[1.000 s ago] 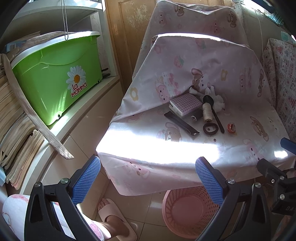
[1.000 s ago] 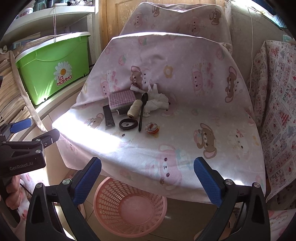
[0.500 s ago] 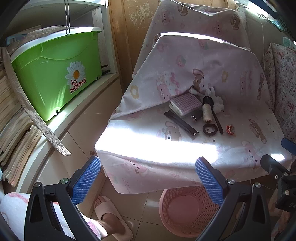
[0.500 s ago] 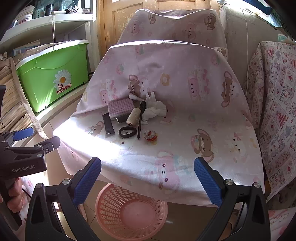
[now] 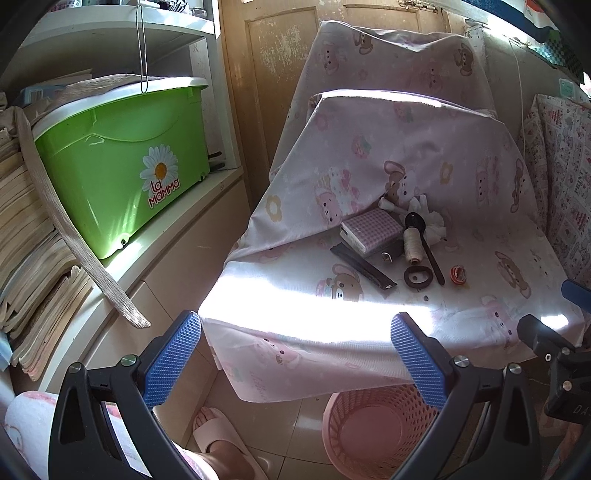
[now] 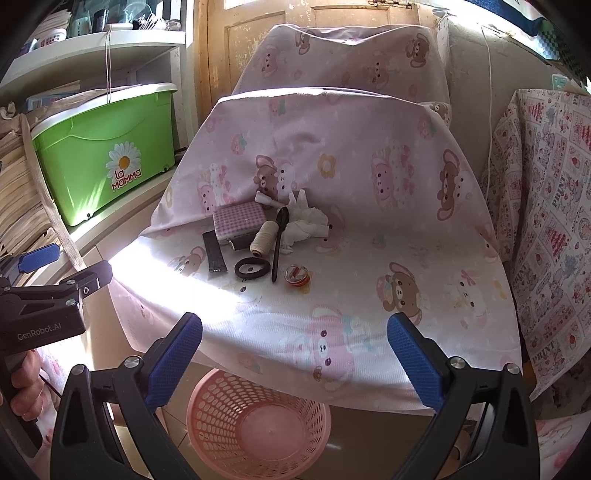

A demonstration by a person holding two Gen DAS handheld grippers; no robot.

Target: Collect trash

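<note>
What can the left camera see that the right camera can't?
Only the left wrist view shows a foot in a slipper on the floor. Only the right wrist view shows a hand holding the left gripper, and jars on the top shelf. Both show the pink basket under the covered table, the crumpled tissue and the green box.

Tissue: crumpled white wad point(image 6: 304, 227) on the cloth-covered worktop, beside the spoon.
Basket: pink, upright, empty point(image 6: 258, 424) on the floor below.
</note>
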